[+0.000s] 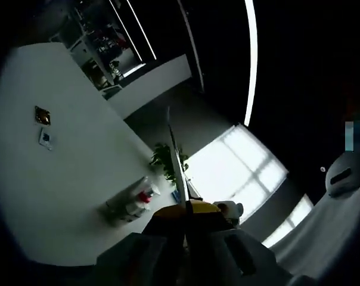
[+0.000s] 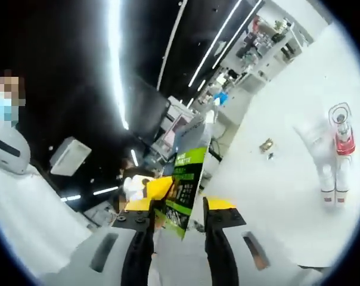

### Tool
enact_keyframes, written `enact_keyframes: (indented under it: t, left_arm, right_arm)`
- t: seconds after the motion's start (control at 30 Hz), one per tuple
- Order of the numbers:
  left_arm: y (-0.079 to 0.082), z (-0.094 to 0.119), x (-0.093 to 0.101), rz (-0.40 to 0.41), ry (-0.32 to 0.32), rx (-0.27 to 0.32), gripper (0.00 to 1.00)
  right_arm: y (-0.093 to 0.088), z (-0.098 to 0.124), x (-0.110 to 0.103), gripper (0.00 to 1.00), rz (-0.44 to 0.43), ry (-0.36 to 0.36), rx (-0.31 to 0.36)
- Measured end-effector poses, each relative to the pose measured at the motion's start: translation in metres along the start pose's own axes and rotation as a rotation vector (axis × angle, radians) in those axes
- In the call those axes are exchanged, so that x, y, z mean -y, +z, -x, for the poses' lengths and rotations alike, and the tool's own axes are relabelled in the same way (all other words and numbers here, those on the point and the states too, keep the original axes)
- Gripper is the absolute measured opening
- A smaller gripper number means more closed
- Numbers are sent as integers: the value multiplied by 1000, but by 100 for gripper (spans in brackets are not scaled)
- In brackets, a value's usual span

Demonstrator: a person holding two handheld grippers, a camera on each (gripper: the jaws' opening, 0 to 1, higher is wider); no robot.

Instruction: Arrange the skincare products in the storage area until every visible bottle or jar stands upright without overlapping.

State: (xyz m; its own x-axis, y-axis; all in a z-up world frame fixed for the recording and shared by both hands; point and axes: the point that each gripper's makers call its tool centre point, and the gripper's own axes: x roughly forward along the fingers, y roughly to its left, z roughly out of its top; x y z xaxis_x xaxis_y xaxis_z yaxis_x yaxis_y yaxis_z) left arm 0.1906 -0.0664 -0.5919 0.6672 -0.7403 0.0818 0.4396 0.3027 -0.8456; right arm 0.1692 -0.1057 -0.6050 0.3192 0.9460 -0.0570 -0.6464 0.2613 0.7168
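Note:
My left gripper (image 1: 187, 210) is shut on a thin flat packet (image 1: 175, 155), seen edge-on as a narrow strip rising between its yellow pads. In the right gripper view the same kind of flat packet (image 2: 187, 179) shows its green and black printed face and stands tilted between the jaws of my right gripper (image 2: 180, 208). The yellow pads (image 2: 220, 203) sit against its side edges. Another yellow pad (image 2: 158, 187) touches the packet's left edge. Both views point up and away, towards a dark ceiling.
A white and red figure-like thing (image 2: 336, 152) (image 1: 137, 201) stands on a broad white surface (image 1: 61, 179). Nearby are a plant (image 1: 163, 158), a bright window (image 1: 242, 173) and shelves (image 1: 102, 53). A person in white (image 2: 19, 196) is close by.

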Motion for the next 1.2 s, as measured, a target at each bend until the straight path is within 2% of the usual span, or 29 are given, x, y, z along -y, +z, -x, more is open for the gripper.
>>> enact_keyframes:
  t: [0.1,0.3,0.4,0.57,0.77,0.87,1.07,1.2]
  left_arm:
    - [-5,0,-15,1,45,-21,0]
    - [-6,-1,-31,32,77,-23,0]
    - [-7,-3,-41,38,97,-34,0]
    - [-9,-7,-56,61,131,-50,0]
    - [-18,-12,-79,77,206,-97,0]
    - [-26,-16,-93,69,240,-134,0]
    - [-40,-29,-121,106,302,-151,0]
    - [-54,-36,-135,98,343,-191,0]
  right_arm:
    - [-6,0,5,52,7,-20,-19]
    - [-18,2,19,75,62,-94,-91]
    - [-20,6,21,83,76,-108,-95]
    - [-22,20,36,92,93,-162,-111]
    - [-22,32,46,100,110,-191,-113]
    - [-22,35,49,99,109,-195,-106]
    - [-28,44,61,100,111,-239,-135]
    - [-29,51,68,99,113,-267,-147]
